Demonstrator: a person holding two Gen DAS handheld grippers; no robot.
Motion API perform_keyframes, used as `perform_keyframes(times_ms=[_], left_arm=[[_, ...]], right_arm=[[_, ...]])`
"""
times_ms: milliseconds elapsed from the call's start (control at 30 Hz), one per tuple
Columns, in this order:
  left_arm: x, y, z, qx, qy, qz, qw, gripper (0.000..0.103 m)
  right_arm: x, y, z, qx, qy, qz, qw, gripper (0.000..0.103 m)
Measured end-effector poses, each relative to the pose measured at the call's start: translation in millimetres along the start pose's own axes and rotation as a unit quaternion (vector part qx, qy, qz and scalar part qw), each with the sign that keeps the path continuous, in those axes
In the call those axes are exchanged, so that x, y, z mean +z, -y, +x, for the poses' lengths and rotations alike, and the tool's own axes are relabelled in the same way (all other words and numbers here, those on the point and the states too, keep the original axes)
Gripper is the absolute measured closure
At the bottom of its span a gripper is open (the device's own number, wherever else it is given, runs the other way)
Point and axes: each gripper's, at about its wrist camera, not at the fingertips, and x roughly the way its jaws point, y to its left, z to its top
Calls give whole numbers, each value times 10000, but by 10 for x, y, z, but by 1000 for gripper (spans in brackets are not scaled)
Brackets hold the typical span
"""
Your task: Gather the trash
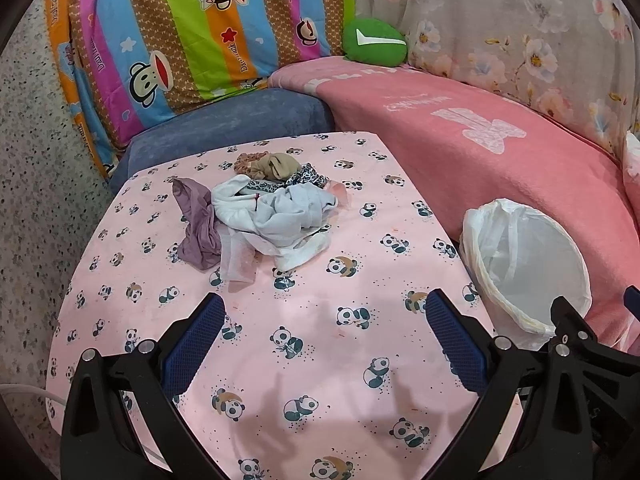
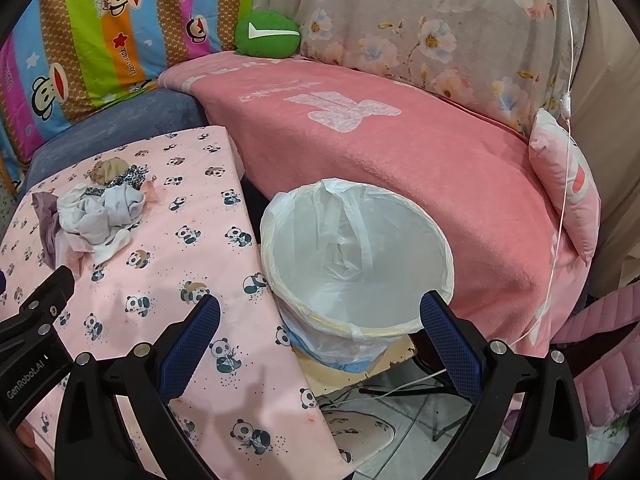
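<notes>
A heap of crumpled cloth and paper scraps [image 1: 264, 216] lies on the pink panda-print table cover [image 1: 320, 360]: white pieces, a purple rag [image 1: 198, 222], a tan and leopard-print bundle [image 1: 280, 168]. My left gripper [image 1: 324, 312] hovers open above the cover, short of the heap, nothing between its blue pads. A bin lined with a white plastic bag [image 2: 352, 256] stands right of the table, looking empty. My right gripper [image 2: 320, 314] is open near the bin's front rim. The heap [image 2: 96, 216] lies far left in the right wrist view.
A pink blanket-covered sofa [image 2: 400, 168] runs behind the bin, with a green cushion [image 2: 268, 34], a striped monkey-print quilt [image 1: 180, 40] and a floral cover [image 2: 440, 32]. A thin white cord [image 2: 566, 120] hangs at right. A pink pillow [image 2: 568, 196] leans there. Tiled floor [image 2: 400, 420] lies below.
</notes>
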Motion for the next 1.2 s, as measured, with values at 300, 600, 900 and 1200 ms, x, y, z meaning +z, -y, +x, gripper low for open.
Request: perform_keyframes(times_ms=[300,600,900,1200], left_arm=[[31,-241,101,51,0,-73,10000,7],[193,-758,297,297,37,-386,9988,7],[432,-1440,634,430,71,-901,9950,7],[643,-1793,1000,277,12,-1185,9926,7]], right_arm=[[52,-179,-8,50,52,-18,10000,5],[225,-534,24,240,119,-88,9996,5],[470,-1141,138,763,158,-411,9961,5],[670,-1904,442,1543,-68,-604,9861,11]])
